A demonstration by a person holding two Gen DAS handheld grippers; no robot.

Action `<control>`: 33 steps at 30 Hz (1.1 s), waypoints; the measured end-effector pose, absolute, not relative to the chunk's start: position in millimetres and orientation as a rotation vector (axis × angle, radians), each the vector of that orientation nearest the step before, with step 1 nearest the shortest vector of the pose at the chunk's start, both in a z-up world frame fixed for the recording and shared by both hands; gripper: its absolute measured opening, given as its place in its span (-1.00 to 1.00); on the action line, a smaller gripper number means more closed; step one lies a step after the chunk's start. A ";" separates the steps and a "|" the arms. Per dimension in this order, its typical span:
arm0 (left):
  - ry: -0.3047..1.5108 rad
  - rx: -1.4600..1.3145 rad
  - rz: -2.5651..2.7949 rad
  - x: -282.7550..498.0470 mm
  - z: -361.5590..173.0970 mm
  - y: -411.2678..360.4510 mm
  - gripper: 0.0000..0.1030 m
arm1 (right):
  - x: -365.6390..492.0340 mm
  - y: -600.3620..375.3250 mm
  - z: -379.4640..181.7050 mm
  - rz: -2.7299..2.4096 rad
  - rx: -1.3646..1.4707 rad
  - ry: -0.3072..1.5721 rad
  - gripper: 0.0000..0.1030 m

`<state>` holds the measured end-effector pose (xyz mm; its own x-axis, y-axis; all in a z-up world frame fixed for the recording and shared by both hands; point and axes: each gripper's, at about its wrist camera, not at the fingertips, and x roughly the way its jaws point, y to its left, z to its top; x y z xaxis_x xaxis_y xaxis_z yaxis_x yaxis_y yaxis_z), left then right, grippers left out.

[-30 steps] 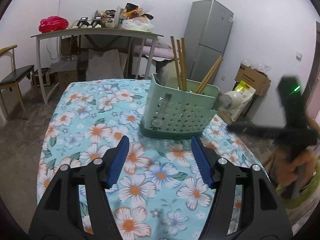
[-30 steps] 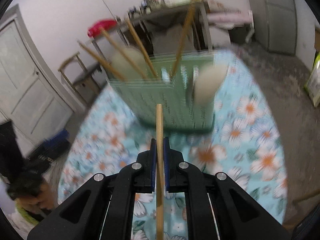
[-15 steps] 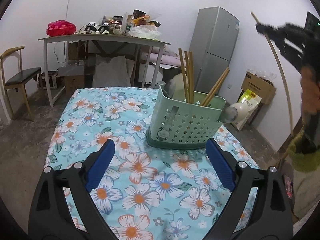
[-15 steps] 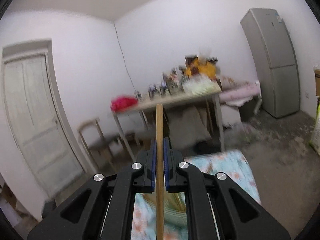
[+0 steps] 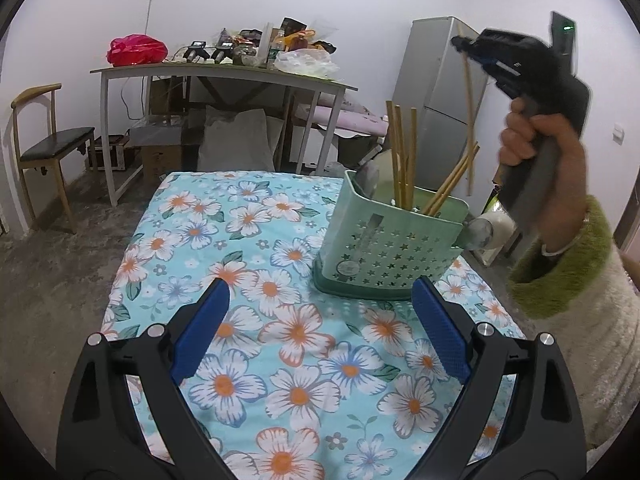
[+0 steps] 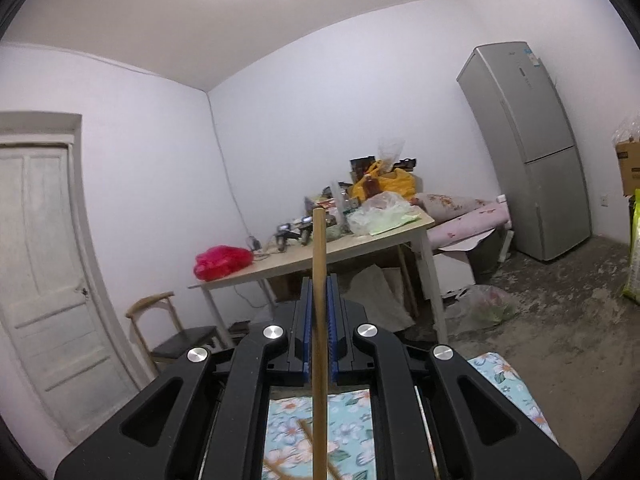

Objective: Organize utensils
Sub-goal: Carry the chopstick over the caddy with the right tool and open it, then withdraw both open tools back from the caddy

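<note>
A chopstick (image 6: 319,320) is clamped upright in the right gripper (image 6: 319,300) above the caddy (image 5: 390,248); the left gripper (image 5: 320,324) is spread wide, empty. If misaligned, the rim may be struck.

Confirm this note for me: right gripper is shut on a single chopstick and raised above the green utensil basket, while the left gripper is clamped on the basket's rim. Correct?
Not quite. The left gripper holds nothing: the left wrist view shows its jaws wide apart over the floral tablecloth, short of the green utensil basket. The rest stands: the right gripper is shut on a single chopstick and raised above the basket.
</note>
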<state>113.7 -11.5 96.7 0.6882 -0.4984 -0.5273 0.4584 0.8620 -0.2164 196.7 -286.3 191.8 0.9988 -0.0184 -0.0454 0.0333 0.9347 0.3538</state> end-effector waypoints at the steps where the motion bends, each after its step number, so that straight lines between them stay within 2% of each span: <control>1: 0.609 -0.067 -0.531 114.5 96.7 -10.4 0.72 | 201.6 -286.3 188.8 -0.034 0.359 0.044 -0.86; 12: 0.620 -0.077 -0.506 123.9 91.0 -4.4 0.72 | 228.0 -287.7 150.4 -0.104 0.327 0.109 -0.86; 22: 0.616 -0.087 -0.510 124.7 91.5 -4.4 0.72 | 193.3 -286.1 141.6 -0.099 0.303 0.158 -0.81; 23: 0.614 -0.089 -0.508 124.5 91.8 -6.0 0.72 | 187.0 -285.6 143.4 -0.094 0.304 0.157 -0.75; 24: 0.612 -0.092 -0.506 123.9 92.9 -7.8 0.72 | 179.2 -284.7 146.0 -0.089 0.302 0.153 -0.55; 25: 0.611 -0.096 -0.504 123.6 93.6 -8.8 0.72 | 167.9 -283.7 150.3 -0.083 0.297 0.144 -0.43; 32: 0.603 -0.102 -0.453 117.4 100.4 -18.8 0.77 | 93.2 -265.8 162.2 -0.014 0.240 0.159 0.13; 33: 0.602 -0.095 -0.437 115.6 101.6 -19.6 0.79 | 87.4 -262.5 158.7 -0.010 0.232 0.185 0.27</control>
<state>115.6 -19.6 101.6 0.7360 -0.4247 -0.5272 0.3704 0.9045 -0.2115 87.4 -262.5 158.7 0.9829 0.0114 -0.1837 0.0313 0.9731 0.2280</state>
